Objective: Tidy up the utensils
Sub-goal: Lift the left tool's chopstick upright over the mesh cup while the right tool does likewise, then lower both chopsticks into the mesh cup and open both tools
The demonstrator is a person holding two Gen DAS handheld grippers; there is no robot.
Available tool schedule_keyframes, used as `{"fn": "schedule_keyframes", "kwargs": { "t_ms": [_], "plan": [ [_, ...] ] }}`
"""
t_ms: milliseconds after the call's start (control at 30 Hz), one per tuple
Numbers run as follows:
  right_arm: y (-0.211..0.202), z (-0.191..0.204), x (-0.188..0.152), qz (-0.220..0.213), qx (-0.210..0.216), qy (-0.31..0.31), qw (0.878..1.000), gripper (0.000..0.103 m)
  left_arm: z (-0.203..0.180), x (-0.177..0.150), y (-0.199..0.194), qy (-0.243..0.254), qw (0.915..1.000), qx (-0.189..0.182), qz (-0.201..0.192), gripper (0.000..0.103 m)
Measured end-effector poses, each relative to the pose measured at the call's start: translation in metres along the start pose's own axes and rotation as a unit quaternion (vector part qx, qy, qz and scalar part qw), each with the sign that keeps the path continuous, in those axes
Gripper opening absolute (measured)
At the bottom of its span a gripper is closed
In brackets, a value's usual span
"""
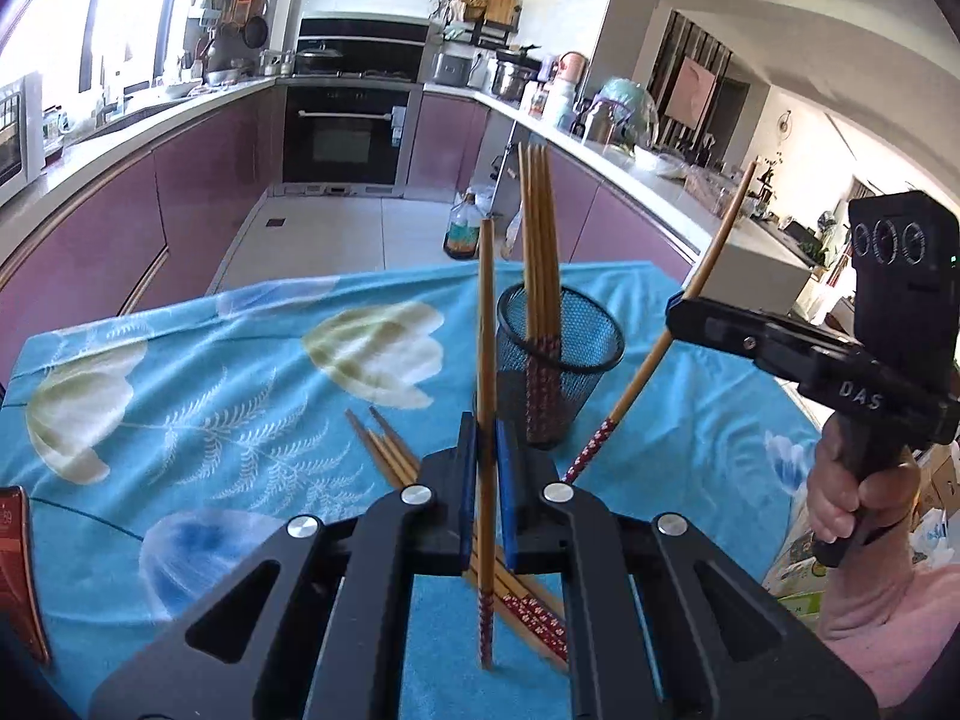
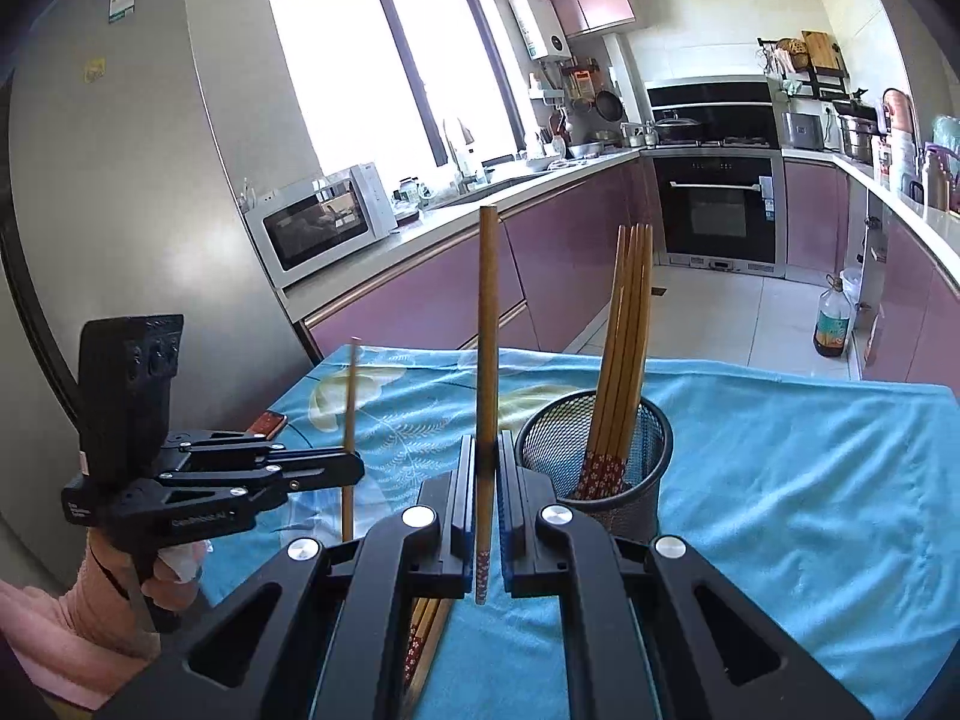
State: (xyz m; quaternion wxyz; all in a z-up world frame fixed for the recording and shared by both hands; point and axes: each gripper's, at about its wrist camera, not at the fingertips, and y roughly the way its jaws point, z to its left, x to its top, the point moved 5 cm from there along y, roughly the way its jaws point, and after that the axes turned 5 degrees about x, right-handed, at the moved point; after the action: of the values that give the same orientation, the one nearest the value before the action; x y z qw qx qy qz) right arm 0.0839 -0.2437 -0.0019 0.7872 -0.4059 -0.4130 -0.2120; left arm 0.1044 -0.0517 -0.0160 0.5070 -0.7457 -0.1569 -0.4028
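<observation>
The left claw (image 1: 486, 480) is clenched on one long bamboo chopstick with a red flower-patterned end (image 1: 486, 360), held upright with the patterned end pointing down just above the cloth. The right claw (image 2: 487, 498) grips a second bamboo chopstick (image 2: 487, 330) the same way, upright between its blue-padded fingers (image 2: 465, 492); in the left wrist view that chopstick leans toward 1 o'clock, its red end low.

Under both claws lies a turquoise cloth printed with pale flowers and ferns (image 1: 210, 420), covering the tabletop. At 7 o'clock of the left claw a loose bunch of matching chopsticks (image 1: 390, 456) lies flat on the cloth, their red ends running beneath the claw. A red and dark flat object (image 1: 18, 564) sits at the cloth's edge near 9 o'clock.

At 1 o'clock of each claw stands a black wire-mesh cylindrical cup (image 1: 561, 354), upright on the cloth. Inside it are several bamboo chopsticks (image 1: 537, 228), red patterned ends down, plain ends rising well above the rim and leaning on its wall.

Beyond the tabletop is a kitchen with mauve cabinet fronts (image 2: 432, 294) along a pale worktop, a black built-in oven (image 1: 345, 138) at 12 o'clock, a white microwave (image 2: 324, 222) under a bright window (image 2: 384, 72), a tall silver fridge (image 2: 132, 168) at 10 o'clock, and a bottle of dark liquid (image 2: 833, 324) on the tiled floor.
</observation>
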Motion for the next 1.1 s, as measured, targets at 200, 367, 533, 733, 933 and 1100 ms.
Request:
{"fn": "schedule_keyframes", "kwargs": {
  "t_ms": [200,367,533,733,933,1100],
  "plan": [
    [-0.014,-0.001,0.023,-0.025,-0.002,-0.017,1.000,0.006,-0.006,0.039,-0.029,-0.004,0.9984,-0.015,-0.054,0.007],
    [-0.028,-0.005,0.047,-0.051,-0.006,-0.025,0.998,0.006,-0.010,0.071,-0.044,-0.012,0.9953,-0.026,-0.093,0.007],
    [-0.037,-0.012,0.065,-0.069,-0.018,-0.029,0.997,0.006,-0.018,0.104,-0.049,-0.009,0.9922,-0.035,-0.119,0.007],
    [-0.030,-0.027,0.073,-0.064,-0.035,-0.030,0.997,0.006,-0.033,0.131,-0.037,0.008,0.9910,-0.025,-0.131,0.007],
    [-0.006,-0.039,0.067,-0.029,-0.042,-0.023,0.998,0.006,-0.040,0.133,0.011,0.015,0.9957,-0.026,-0.088,0.007],
    [0.013,-0.050,0.056,0.011,-0.048,-0.019,0.999,0.006,-0.043,0.116,0.051,0.031,0.9987,-0.022,-0.034,0.007]
  ]
}}
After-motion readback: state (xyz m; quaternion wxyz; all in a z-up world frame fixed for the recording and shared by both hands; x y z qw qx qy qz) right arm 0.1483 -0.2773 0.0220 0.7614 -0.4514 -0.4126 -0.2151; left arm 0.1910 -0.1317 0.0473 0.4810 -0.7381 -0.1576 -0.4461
